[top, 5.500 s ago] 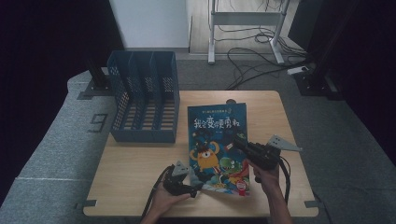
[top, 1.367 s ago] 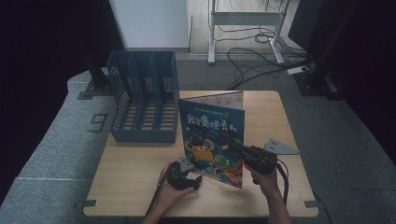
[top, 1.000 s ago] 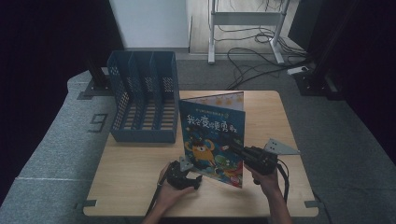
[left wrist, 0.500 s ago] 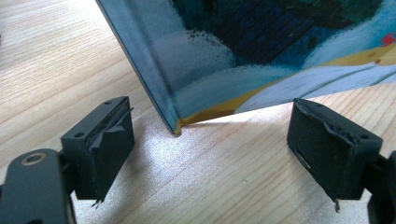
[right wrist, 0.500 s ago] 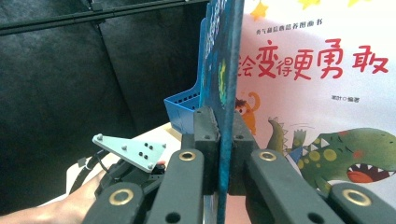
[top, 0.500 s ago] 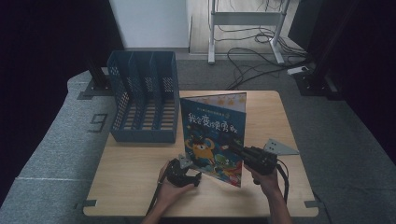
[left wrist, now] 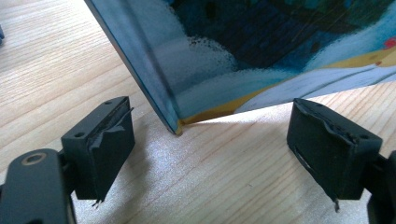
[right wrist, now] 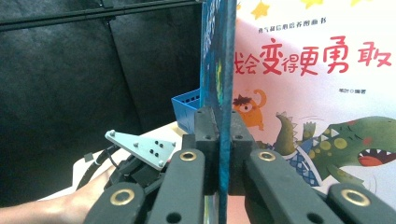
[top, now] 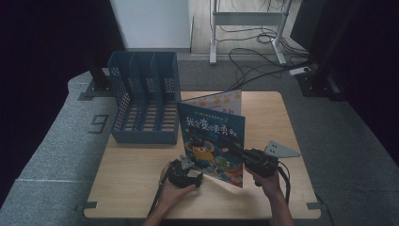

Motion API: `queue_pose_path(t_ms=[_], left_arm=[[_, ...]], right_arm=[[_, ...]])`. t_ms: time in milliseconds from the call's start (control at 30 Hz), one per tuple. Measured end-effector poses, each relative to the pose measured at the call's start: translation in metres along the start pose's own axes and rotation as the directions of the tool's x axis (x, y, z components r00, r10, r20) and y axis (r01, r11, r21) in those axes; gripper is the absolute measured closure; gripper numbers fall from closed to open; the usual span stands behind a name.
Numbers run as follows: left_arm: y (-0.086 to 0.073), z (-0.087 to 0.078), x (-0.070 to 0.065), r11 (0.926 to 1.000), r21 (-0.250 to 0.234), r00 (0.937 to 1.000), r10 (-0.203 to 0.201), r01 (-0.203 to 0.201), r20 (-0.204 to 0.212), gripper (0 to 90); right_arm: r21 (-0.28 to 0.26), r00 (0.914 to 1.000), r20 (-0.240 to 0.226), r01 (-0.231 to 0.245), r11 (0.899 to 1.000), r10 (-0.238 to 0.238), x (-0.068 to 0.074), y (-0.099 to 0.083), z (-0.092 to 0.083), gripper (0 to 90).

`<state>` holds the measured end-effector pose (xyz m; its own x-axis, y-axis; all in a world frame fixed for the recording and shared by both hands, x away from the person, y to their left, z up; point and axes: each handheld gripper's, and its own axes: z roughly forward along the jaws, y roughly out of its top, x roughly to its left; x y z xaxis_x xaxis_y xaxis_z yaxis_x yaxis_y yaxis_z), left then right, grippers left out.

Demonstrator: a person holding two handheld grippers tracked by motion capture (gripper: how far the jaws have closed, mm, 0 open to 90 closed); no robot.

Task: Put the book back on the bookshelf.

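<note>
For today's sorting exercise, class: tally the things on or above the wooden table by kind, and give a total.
Illustrated children's book with blue cover: 1
Blue plastic slotted file rack: 1
Black two-jaw grippers: 2 (left gripper, right gripper)
Total: 4

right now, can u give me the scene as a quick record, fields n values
surface: wooden table
book: picture book, stood up, cover partly open, lower corner on the table
file rack: blue file rack, far left of the table, apart from the book
left gripper: left gripper open, jaws either side of the book's corner, not touching
right gripper: right gripper shut on the book's cover edge
</note>
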<state>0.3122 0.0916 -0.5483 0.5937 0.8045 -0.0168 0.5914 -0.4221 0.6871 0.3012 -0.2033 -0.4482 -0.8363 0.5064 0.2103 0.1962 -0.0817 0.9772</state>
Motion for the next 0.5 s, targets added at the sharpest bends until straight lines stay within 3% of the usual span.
queue_pose_path(t_ms=[500], left_arm=[[-0.0014, -0.0075, 0.0053, 0.9992, -0.04, 0.9996, 0.003, -0.002, 0.028, 15.9]], right_arm=[[0.01, 0.9999, 0.001, -0.013, 1.0, 0.013, -0.0038, -0.0006, -0.0018, 85.4]])
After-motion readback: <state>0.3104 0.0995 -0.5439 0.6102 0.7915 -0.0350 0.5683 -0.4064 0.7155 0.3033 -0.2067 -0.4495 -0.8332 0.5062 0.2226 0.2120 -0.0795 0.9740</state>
